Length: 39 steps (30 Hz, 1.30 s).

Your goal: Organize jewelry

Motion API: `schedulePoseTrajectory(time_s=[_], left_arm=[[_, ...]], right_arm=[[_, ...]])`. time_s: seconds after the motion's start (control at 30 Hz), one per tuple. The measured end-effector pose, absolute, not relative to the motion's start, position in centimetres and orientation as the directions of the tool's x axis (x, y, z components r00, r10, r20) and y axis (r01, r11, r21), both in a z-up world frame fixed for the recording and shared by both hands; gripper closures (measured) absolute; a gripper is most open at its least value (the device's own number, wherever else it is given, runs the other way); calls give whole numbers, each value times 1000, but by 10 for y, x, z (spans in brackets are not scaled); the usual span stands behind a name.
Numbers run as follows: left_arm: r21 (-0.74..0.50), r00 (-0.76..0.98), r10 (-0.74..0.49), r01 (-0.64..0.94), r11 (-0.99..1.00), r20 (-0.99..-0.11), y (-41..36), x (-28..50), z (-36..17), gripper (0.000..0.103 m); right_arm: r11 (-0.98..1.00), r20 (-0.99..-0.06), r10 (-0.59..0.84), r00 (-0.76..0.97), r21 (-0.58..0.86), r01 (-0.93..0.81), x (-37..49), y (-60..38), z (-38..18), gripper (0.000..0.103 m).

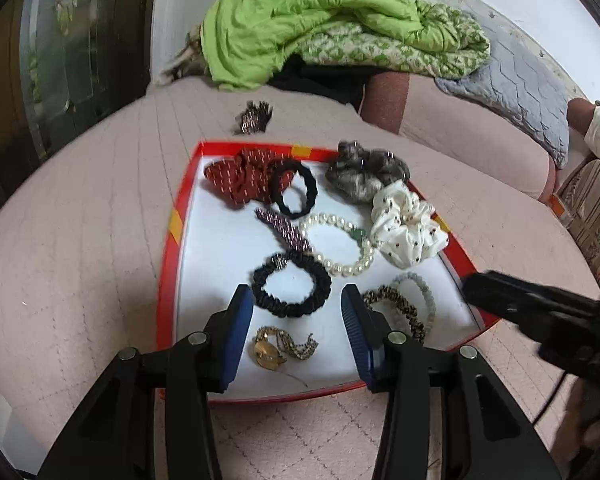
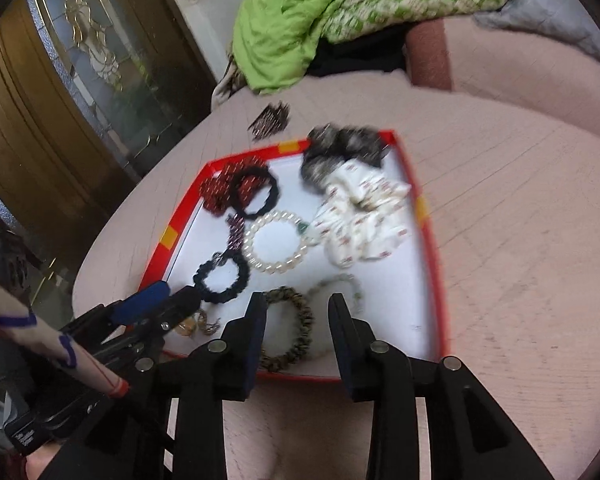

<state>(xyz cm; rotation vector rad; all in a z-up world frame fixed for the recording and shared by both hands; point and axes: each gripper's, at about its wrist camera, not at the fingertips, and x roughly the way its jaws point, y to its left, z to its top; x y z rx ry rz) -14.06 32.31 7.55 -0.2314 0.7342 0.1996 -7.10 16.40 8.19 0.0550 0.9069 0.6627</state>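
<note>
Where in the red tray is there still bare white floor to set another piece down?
In the red tray, the bare floor runs along the left wall, beside the black scrunchie and below the red scrunchie. A smaller patch lies near the front right corner, past the pale bead bracelet. The middle and far right are crowded.

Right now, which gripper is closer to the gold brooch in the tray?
Left. The left gripper hangs open right over the gold brooch; the right gripper is open further along, over the leopard-print scrunchie.
</note>
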Motion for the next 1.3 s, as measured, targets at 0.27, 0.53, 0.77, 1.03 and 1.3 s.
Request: schedulePoseTrajectory(time_s=[0.27, 0.53, 0.77, 1.03, 1.3], left_arm=[[-26, 764, 281, -362, 932, -581, 300, -180, 113, 17], [35, 788, 373, -409, 912, -490, 275, -242, 155, 2], [60, 773, 407, -435, 899, -486, 266, -274, 170, 1], [96, 683, 469, -509, 855, -561, 267, -285, 163, 0], [133, 715, 520, -524, 841, -468, 263, -299, 154, 0]], right_arm=[[867, -655, 429, 621, 107, -486, -122, 119, 125, 34], [866, -558, 406, 724, -19, -500, -197, 102, 161, 13], [854, -523, 421, 741, -47, -518, -229, 97, 170, 12], [862, -533, 413, 739, -32, -505, -238, 87, 167, 10], [855, -552, 425, 718, -18, -519, -242, 92, 161, 10]])
